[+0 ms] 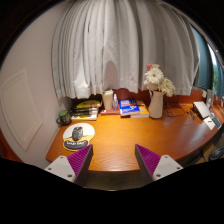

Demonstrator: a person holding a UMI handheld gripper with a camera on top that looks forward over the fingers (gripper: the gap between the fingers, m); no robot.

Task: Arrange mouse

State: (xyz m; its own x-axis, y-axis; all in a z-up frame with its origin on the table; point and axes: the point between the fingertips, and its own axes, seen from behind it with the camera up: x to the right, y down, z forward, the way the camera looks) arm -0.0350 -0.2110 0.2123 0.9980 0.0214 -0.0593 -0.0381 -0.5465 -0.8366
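Two fingers of my gripper point(113, 160) stand apart over the desk point(130, 140), the mouse point(77, 133) ahead on its round mat point(79, 131).

Worktop point(125, 140): broad bare wood ahead of the gripper point(112, 160), jaws apart with nothing between them. Obstacles line the far edge (against the curtain point(120, 45)): mouse point(77, 133) on its round mat point(79, 132) beyond the left finger, a cup point(108, 100), books point(132, 108), a flower vase point(156, 102). Clutter at the far right end.
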